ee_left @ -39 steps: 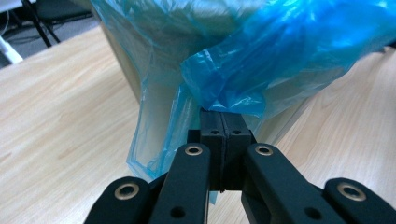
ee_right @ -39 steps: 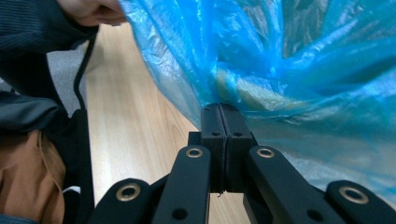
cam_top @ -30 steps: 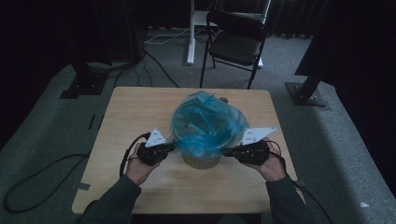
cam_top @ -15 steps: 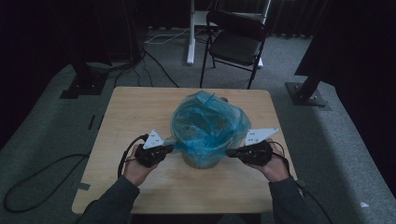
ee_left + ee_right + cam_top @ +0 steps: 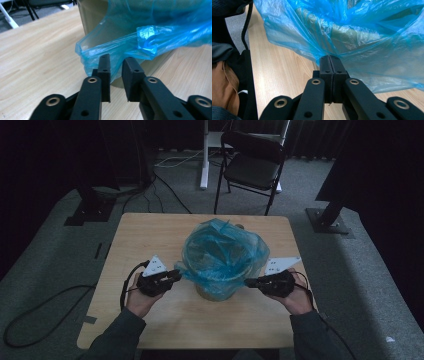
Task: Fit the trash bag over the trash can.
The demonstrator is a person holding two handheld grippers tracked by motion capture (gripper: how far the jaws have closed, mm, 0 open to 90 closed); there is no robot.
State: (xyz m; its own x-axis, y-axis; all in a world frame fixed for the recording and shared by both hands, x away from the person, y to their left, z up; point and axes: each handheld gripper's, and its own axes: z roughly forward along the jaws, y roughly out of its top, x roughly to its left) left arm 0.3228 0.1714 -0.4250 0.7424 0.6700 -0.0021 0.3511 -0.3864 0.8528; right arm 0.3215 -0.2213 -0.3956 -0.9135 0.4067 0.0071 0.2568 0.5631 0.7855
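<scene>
Right now the right gripper [image 5: 329,58] has its fingers pressed together on a fold of the blue bag [image 5: 222,252], pinching the thin film at the side of the bin [image 5: 100,22]. The left gripper [image 5: 116,61] has just been opening: its fingers stand slightly apart, with the bag's loose edge just ahead of their tips and not pressed between them. The bag sits in the olive bin at the middle of the worktop [image 5: 150,235], its mouth spread over the rim and hanging down the sides. By the look of it the lining is mostly done; what seems left is tidying the skirt on the left and letting go on the right. A folding chair [image 5: 252,165] stands beyond the worktop and cables [image 5: 170,185] lie on the floor, well apart from the work. Nothing stands in the way.
</scene>
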